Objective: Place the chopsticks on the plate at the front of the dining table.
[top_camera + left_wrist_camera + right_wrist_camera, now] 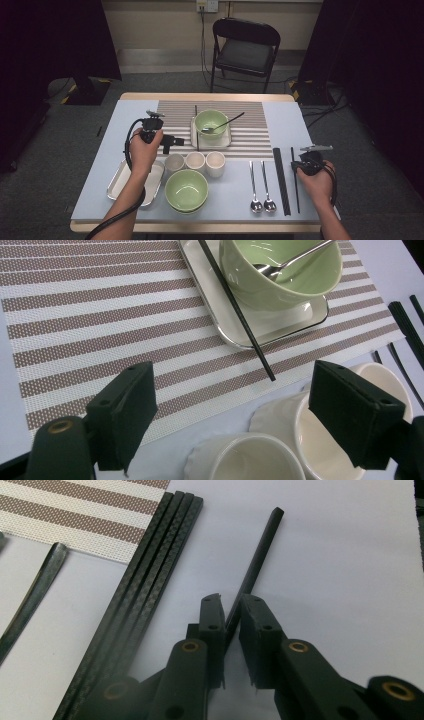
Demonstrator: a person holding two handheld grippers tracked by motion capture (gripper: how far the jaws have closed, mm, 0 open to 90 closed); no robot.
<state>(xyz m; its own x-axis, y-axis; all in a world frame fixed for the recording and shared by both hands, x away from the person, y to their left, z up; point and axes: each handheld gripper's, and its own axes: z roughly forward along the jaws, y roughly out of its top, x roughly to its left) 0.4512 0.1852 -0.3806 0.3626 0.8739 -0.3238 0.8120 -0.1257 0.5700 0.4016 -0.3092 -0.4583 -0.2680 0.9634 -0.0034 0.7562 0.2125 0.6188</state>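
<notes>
Chopstick-picking is shown most clearly in the right gripper view: the right gripper (232,611) is closed on a single black chopstick (260,547), which runs up and away from between the jaws over the pale blue table (350,555). Just to the left of that gripper a bundle of black chopsticks (150,570) is laid side by side, and further left a spoon handle (35,592) is cut off by the frame edge. In the high view the right gripper (302,162) is largely covered by the hand, so the pinch itself cannot be made out there.

The left gripper (232,400) is seen with jaws spread wide and nothing between them. Below it three white cups (300,430) are partly cut off; ahead of it a green bowl (280,275) with a spoon (295,257) is set on a small tray (225,325), with another chopstick (235,310) lying across the tray onto the striped placemat (100,305). A second green bowl (186,190) and a metal tray (117,180) are given by the high view alone.
</notes>
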